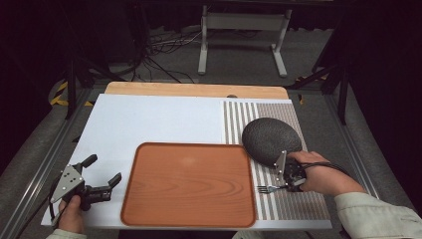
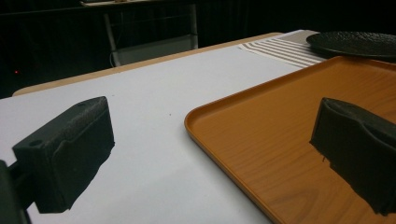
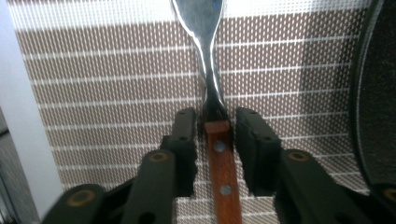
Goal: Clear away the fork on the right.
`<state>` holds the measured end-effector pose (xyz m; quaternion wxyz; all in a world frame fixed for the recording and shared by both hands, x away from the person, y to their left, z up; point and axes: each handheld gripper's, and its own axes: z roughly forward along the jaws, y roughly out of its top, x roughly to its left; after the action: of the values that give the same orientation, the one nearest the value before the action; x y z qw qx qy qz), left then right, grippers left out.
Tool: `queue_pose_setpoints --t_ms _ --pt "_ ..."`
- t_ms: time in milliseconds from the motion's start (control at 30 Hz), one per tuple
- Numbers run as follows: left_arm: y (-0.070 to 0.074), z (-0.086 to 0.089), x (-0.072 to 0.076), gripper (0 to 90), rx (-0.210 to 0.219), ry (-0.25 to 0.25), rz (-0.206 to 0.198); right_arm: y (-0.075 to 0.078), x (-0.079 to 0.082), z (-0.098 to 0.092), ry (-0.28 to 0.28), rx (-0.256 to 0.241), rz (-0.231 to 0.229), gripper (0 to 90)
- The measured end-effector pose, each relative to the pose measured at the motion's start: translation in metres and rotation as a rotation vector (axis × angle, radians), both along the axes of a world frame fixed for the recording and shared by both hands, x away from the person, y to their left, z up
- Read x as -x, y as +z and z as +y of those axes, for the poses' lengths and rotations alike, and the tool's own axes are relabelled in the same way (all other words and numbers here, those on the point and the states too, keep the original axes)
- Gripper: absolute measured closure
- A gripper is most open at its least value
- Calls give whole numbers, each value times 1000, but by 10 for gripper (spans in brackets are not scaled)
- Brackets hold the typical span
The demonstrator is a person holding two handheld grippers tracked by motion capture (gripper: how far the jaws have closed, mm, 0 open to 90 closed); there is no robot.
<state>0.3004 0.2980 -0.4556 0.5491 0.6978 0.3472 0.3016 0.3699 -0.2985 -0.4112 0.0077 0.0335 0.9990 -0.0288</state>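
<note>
Nearest the person, the right gripper sits low over the striped mat, its jaws set either side of a fork's wooden handle; whether they press it or merely flank it, I cannot tell. The fork lies on the mat, tines toward the wooden tray, probably bound there. The left gripper waits with jaws wide apart over the white table just left of the tray. Farther back, a dark plate rests on the mat.
</note>
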Motion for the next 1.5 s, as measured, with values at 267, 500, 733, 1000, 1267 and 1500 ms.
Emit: queue_pose_setpoints --t_ms 267,500,733,1000,1267,1500 --pt "0 0 0 2 -2 0 -1 -2 0 3 74 36 6 774" --pt "0 0 0 2 -1 0 -1 -2 0 3 99 44 6 779" --pt "0 0 0 2 1 2 -3 2 2 3 86 31 -3 783" --pt "0 0 0 2 1 3 -4 17 3 4 72 7 -33 783" --pt "0 0 0 2 2 3 -1 33 4 3 56 -20 -74 783" --pt "0 -1 0 2 2 3 -3 47 4 3 47 -42 -102 783"
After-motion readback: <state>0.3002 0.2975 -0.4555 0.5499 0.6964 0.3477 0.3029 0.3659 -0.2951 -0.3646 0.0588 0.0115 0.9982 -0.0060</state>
